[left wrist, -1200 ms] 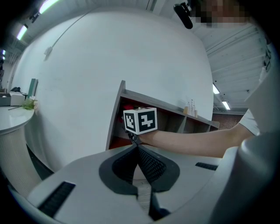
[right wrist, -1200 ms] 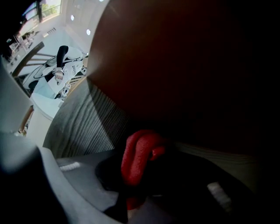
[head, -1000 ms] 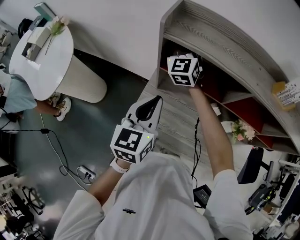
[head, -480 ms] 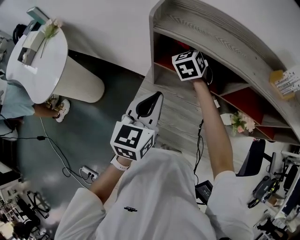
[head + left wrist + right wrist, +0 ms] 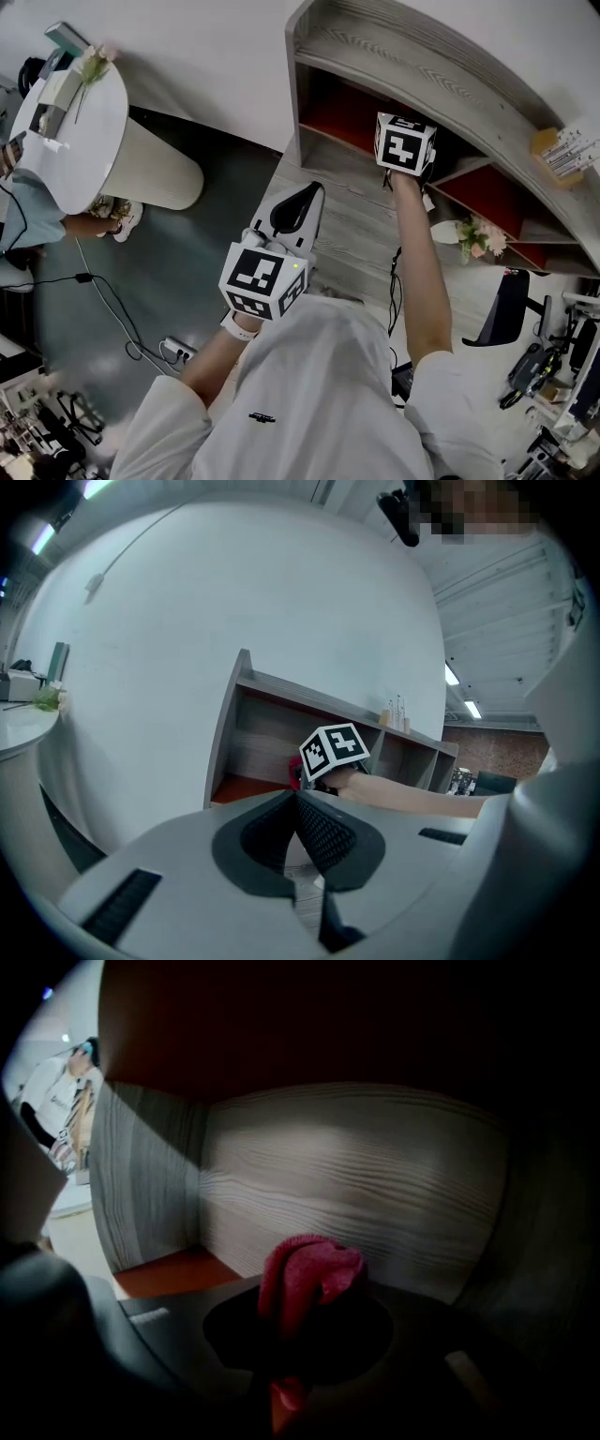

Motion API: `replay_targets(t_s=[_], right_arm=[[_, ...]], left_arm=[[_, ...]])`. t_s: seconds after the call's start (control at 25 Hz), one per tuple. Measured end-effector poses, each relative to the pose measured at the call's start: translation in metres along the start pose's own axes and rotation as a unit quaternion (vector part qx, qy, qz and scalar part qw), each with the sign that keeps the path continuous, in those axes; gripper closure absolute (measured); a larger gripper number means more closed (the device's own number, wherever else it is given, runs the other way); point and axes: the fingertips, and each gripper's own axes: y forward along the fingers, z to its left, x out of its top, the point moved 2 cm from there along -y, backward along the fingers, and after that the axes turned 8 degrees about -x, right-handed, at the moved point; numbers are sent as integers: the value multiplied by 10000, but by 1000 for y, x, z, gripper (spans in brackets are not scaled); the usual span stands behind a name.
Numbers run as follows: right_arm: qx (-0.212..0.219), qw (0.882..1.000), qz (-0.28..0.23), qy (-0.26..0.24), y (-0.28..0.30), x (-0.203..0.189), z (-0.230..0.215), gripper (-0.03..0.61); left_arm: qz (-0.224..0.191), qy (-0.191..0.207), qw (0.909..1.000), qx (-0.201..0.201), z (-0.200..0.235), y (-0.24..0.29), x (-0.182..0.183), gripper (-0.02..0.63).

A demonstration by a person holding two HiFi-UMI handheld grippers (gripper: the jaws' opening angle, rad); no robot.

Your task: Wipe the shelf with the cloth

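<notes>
A grey wooden shelf unit with red compartment floors stands against the white wall. My right gripper reaches into its left compartment, marker cube outward. In the right gripper view the jaws are shut on a bunched red cloth close to the wood-grain back wall; a strip of red floor lies at the lower left. My left gripper hangs below the shelf with its jaws shut and empty. From the left gripper view, the right gripper's cube sits inside the shelf.
A round white table with a flower and small items stands at the left. Cables and a power strip lie on the dark floor. A small box sits on top of the shelf, flowers lower right, an office chair beyond.
My right gripper has moved rightward along the compartment with the cloth, from its left end toward the divider. The left gripper has stayed where it was.
</notes>
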Motion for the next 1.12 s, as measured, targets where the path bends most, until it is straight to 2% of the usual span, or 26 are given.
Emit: replay_targets(t_s=[0.16,0.32,0.4,0.52,0.64,0.84,1.12], right_arm=[[-713,9958,200,538,-5,-19,-36,522],[-1450,9799,55,1367,-11,-25,-65,494],[-1615,9727,53,1669,-13,-26,-73,471],[-1628,9715,88,1720,-11,-26,-73,468],[-1398,9805,197,1366,-9,-27,-61,469],[-353,9966,387,635,8,-18,-3,476],[657,9964,476,-234,22,1,72,497]], left_arm=[[-1,6,10000,-37,-4,1,-1,614],[17,5,10000,-70,-6,1,-2,614],[17,8,10000,-90,-8,1,-2,614],[-4,18,9999,-104,-10,2,-1,614],[-5,25,9999,-110,-9,1,0,614],[-1,40,9999,-100,-9,0,-1,614],[-41,-13,9998,174,8,-15,-1,614]])
